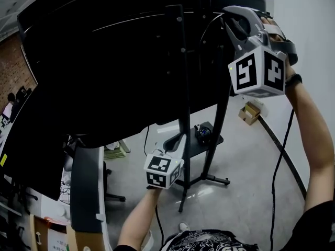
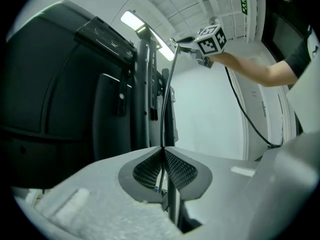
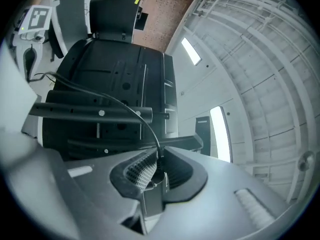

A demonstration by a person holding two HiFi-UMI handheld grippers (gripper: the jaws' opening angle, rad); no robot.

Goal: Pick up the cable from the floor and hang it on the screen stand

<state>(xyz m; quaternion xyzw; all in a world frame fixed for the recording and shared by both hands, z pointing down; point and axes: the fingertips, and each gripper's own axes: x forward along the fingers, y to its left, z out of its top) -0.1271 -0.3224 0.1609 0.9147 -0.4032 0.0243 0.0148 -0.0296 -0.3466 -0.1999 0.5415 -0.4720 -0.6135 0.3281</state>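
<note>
A thin dark cable (image 2: pixel 166 99) runs taut from my left gripper (image 2: pixel 163 149) up to my right gripper (image 2: pixel 182 41). The left jaws are shut on it, pads pressed together around the strand. In the head view the left gripper (image 1: pixel 180 140) sits low beside the black pole of the screen stand (image 1: pixel 183 88). My right gripper (image 1: pixel 230 12) is raised high at the top right of the big black screen (image 1: pixel 104 61). In the right gripper view the right gripper (image 3: pixel 159 156) is shut on the cable (image 3: pixel 115 100), which arcs over the stand's crossbar (image 3: pixel 90 112).
The stand's legs and a small shelf (image 1: pixel 214 138) carrying a black object rest on the grey floor. A cardboard box (image 1: pixel 250 112) lies by the white wall at the right. A black chair (image 1: pixel 86 187) stands at the lower left.
</note>
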